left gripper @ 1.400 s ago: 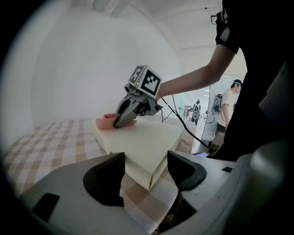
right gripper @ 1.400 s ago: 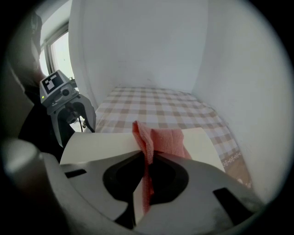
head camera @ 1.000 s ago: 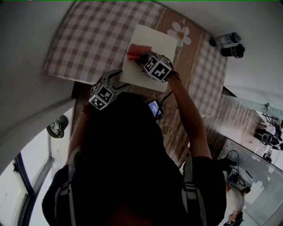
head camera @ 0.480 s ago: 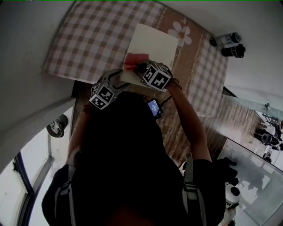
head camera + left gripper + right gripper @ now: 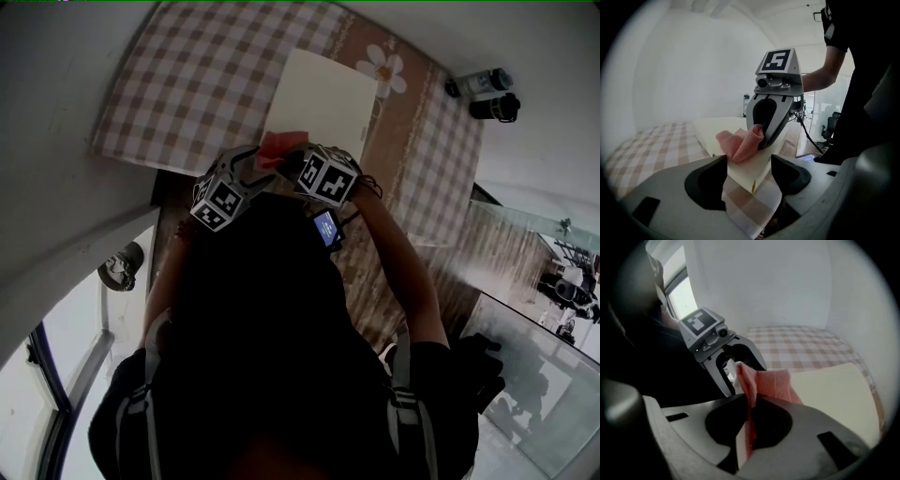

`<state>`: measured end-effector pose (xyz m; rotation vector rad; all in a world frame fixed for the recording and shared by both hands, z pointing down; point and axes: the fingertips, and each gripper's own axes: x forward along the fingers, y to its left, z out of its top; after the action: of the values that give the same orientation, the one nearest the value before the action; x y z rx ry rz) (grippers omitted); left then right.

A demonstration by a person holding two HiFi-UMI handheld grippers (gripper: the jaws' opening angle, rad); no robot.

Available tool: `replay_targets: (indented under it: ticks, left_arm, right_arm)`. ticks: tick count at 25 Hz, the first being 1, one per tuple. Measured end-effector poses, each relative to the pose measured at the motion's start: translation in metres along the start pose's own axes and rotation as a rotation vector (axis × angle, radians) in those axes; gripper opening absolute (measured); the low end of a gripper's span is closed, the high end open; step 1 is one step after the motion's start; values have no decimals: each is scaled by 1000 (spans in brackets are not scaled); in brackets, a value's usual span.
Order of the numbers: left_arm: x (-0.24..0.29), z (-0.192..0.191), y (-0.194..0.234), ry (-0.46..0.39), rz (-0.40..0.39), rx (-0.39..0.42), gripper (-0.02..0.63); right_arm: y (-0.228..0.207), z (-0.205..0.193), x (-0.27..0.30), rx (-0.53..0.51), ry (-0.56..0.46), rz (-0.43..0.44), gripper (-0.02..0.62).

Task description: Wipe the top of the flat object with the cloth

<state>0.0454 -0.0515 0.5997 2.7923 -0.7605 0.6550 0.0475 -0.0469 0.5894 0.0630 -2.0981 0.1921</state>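
– Cloth [image 5: 277, 148], where is it?
– Pinched in the right gripper [image 5: 750, 418], whose jaws are closed on a fold of it. The pink bunch sits at the near edge of the board [image 5: 323, 98].
– And the board?
– Flat on the checked desk [image 5: 178, 84], cream side up.
– Left gripper [image 5: 749, 171]?
– Jaws apart, gripping nothing. It is just beside the right one, with the board's near corner in front of its jaws.

A pink cloth [image 5: 276, 147] is at the near edge of the cream board [image 5: 323, 98] on the checked tablecloth [image 5: 187, 84], between the left gripper [image 5: 251, 167] and the right gripper [image 5: 292, 161], which are close together.
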Motion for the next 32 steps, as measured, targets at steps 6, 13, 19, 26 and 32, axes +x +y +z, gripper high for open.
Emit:
replay_targets:
  ticks: [6,13,19,26,32]
  left_arm:
    - [2,-1,1,2,-1,0,313]
    - [0,1,0,-14,-11,-20,318]
    - [-1,5,1,-24,-17,-21,304]
    - [-3,11,-2,-26,-18,3,305]
    - [-6,17,-9,-35,-23,8,304]
  right_arm:
    - [16,0,1,-23,36,55,15]
    - [29,4,-3,-97,-44,75,17]
    - [-36,31,-64,-43,-262,-69,21]
    - [-183,11,-116,-79,-180,-473,21]
    - [-254,-11,-124,-62,-101,-628,21]
